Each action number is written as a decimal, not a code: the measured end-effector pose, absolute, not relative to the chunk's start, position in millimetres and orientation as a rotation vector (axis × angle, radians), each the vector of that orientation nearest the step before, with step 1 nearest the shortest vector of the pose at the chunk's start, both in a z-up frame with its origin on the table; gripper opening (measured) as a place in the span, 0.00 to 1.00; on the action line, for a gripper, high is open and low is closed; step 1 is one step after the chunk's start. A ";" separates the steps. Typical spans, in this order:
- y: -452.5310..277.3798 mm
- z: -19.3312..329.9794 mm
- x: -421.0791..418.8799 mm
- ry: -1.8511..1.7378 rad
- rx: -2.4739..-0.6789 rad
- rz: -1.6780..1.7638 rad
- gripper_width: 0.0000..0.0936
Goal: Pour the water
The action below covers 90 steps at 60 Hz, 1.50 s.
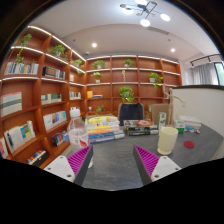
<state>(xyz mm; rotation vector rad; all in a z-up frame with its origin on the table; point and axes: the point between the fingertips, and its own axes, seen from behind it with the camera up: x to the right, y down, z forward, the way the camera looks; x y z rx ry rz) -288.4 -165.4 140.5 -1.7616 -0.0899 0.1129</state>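
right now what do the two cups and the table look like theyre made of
The left cup looks like clear glass or plastic: shelves show through it. The right cup seems translucent, pale yellowish, probably plastic, hard to be sure. The table looks a smooth grey laminate with faint sheen. The claw is open, both cups beyond it.

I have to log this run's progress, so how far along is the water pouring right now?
Nothing looks done yet. The tool is open and holds nothing; its fingers hover low over the dark table. The clear glass stands beyond the left finger and the pale cup beyond the right one, both untouched. Whether either holds water cannot be told. Left: grasp one vessel, carry it over and pour.
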 end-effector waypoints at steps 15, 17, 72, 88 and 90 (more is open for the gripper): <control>-141.2 106.2 -382.7 -0.191 -1.774 0.238 0.92; -134.0 103.6 -387.5 -0.198 -1.777 0.228 0.92; -57.2 111.5 -413.9 -0.082 -1.717 0.297 0.39; -23.2 159.4 -330.5 0.529 -1.560 0.857 0.39; -19.1 169.4 -315.8 0.619 -1.508 0.935 0.39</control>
